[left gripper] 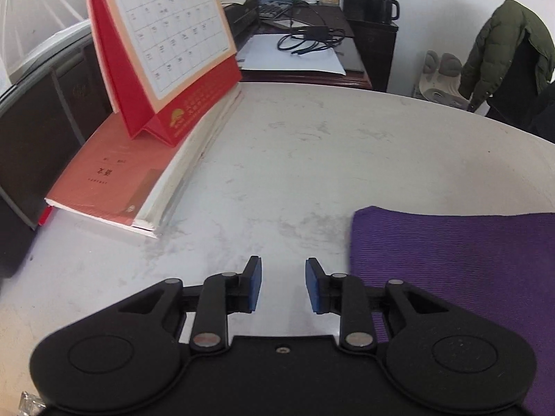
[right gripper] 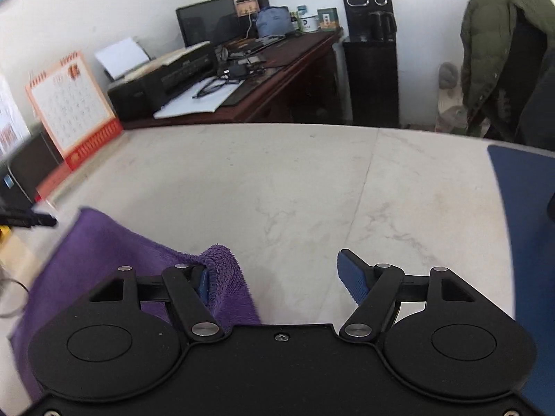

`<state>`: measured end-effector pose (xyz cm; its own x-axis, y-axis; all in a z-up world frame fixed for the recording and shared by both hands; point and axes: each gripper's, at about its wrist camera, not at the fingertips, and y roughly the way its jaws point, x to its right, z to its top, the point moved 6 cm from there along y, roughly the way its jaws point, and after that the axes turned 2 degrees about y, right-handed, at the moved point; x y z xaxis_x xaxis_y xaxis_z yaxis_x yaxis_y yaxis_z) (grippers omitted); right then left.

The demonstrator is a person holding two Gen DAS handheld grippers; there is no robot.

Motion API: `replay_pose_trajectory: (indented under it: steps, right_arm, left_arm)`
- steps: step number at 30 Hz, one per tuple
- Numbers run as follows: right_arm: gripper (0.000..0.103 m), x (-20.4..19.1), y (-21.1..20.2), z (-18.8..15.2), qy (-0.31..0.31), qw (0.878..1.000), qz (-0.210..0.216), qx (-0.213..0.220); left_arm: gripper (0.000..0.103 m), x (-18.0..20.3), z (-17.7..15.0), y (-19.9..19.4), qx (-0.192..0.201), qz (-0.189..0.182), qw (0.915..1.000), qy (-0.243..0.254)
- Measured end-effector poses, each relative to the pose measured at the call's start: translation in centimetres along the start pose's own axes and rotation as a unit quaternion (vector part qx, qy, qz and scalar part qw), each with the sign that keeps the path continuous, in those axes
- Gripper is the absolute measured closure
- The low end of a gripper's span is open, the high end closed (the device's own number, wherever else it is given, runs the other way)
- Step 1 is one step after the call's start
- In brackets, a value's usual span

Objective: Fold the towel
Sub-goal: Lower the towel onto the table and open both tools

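A purple towel (left gripper: 458, 270) lies flat on the white marble table (left gripper: 312, 159), to the right of my left gripper (left gripper: 283, 286). The left gripper is open and empty, its blue pads over bare table just left of the towel's edge. In the right wrist view the towel (right gripper: 104, 249) lies at the lower left, with one corner (right gripper: 223, 277) raised and draped over the left finger of my right gripper (right gripper: 274, 277). The right gripper is open wide; its right finger (right gripper: 352, 275) is over bare table.
A red desk calendar (left gripper: 166, 45) stands on a red book (left gripper: 114, 176) at the table's left. A blue mat (right gripper: 527, 225) lies at the right edge. A dark desk (right gripper: 263, 69) with a printer and a chair with a green coat (right gripper: 499, 45) stand beyond the table.
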<state>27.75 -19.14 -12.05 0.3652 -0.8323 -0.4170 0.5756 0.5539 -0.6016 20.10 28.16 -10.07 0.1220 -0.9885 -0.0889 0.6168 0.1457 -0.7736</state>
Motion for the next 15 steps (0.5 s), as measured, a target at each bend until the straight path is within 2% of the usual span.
replay_pose_trajectory:
  steps: [2,4,7,10,13,14,15]
  right_arm:
    - [0.03,0.3,0.5,0.2,0.021,0.999,0.02,-0.013]
    - [0.03,-0.4,1.3,0.1,-0.028,0.998,0.009,-0.05]
    - [0.03,-2.0,1.8,-0.4,-0.117,0.988,-0.003,-0.098]
    - [0.028,-4.1,0.9,-1.5,-0.244,0.96,-0.021,-0.133]
    - [0.027,-5.1,-0.4,-2.0,-0.321,0.935,-0.055,-0.141]
    - [0.027,-5.4,-1.0,-2.0,-0.336,0.93,-0.064,-0.136]
    - [0.026,-5.7,-1.8,-1.8,-0.339,0.93,-0.069,-0.123]
  left_arm:
    - [0.078,0.2,-0.2,-1.0,0.002,0.002,1.0,0.003]
    - [0.078,1.0,-0.7,-2.3,0.003,-0.001,0.9999,0.014]
    - [0.077,2.9,-2.0,-4.0,0.001,-0.023,0.9991,0.037]
    - [0.077,6.1,-4.0,-4.7,-0.005,-0.072,0.9952,0.066]
    - [0.077,9.5,-5.9,-4.1,-0.014,-0.101,0.9891,0.106]
    - [0.077,10.4,-6.4,-3.8,-0.016,-0.108,0.9872,0.117]
    - [0.077,10.9,-6.8,-3.5,-0.017,-0.11,0.9866,0.12]
